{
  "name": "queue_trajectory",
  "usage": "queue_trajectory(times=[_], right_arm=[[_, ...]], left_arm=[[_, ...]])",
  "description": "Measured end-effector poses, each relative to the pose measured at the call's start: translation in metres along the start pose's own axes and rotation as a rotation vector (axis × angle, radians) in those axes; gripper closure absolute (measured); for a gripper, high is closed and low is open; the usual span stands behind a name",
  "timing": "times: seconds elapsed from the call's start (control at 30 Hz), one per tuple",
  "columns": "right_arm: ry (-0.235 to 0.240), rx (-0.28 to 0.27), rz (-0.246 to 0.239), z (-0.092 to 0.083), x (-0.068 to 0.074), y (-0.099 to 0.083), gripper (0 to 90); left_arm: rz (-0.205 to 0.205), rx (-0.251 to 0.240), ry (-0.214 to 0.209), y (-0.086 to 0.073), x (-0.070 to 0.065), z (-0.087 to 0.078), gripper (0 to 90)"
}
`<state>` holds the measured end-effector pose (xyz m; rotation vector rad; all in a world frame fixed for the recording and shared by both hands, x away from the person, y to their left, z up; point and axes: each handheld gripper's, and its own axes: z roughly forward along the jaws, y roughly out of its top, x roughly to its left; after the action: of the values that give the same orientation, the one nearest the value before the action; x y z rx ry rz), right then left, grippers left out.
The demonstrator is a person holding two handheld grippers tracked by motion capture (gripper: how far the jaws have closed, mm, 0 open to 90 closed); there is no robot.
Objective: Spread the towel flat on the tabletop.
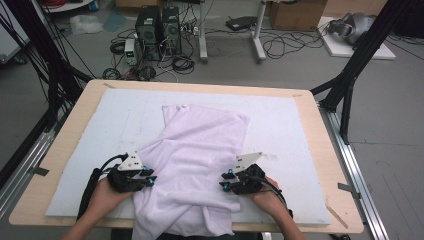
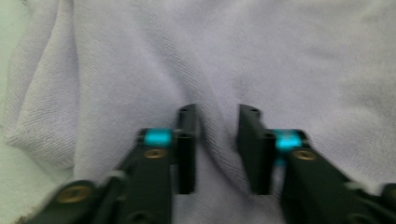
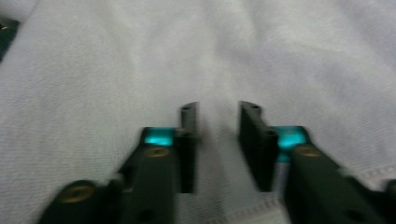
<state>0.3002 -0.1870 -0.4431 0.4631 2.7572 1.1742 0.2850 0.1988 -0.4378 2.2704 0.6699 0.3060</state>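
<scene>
High view puts your left claw [image 1: 148, 178] and right claw [image 1: 226, 184] low on the white cloth [image 1: 200, 155], one at each side edge, near the bench's [image 1: 320, 130] front rim. Both claws have their jaws parted with cloth lying in the gap, pads not pressing; nothing is pinched. The cloth's near end spills over the front edge. Farther out it narrows toward the middle of the white mat [image 1: 280, 120], with bare mat left, right and beyond.
</scene>
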Motion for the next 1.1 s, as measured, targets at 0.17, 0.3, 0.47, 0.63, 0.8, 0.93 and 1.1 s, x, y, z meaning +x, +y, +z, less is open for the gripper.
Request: queue_trajectory(times=[0.17, 0.3, 0.47, 0.63, 0.8, 0.93, 1.1], right_arm=[[-0.031, 0.016, -0.026, 0.0, -0.004, 0.005, 87.9], [-0.137, -0.001, -0.013, -0.012, -0.018, 0.014, 87.9], [-0.208, -0.04, 0.038, -0.022, -0.049, 0.027, 87.8], [-0.231, -0.016, 0.092, -0.004, -0.071, 0.021, 87.3], [-0.24, -0.058, 0.088, -0.011, -0.067, 0.022, 78.1], [-0.227, -0.122, 0.076, -0.03, -0.053, 0.023, 70.7], [-0.2, -0.13, 0.0, -0.045, -0.027, 0.02, 68.1]], left_arm=[[0.001, -0.024, 0.023, 0.01, 0.003, 0.001, 86.6], [-0.019, -0.089, 0.078, 0.026, 0.013, 0.0, 86.7], [-0.058, -0.132, 0.16, 0.042, 0.032, 0.01, 86.7], [-0.09, -0.117, 0.171, 0.039, 0.046, 0.03, 84.7], [-0.09, -0.141, 0.153, 0.038, 0.046, 0.015, 68.3], [-0.053, -0.15, 0.148, 0.036, 0.041, -0.006, 64.9], [-0.025, -0.154, 0.128, 0.02, 0.032, -0.022, 71.3]])
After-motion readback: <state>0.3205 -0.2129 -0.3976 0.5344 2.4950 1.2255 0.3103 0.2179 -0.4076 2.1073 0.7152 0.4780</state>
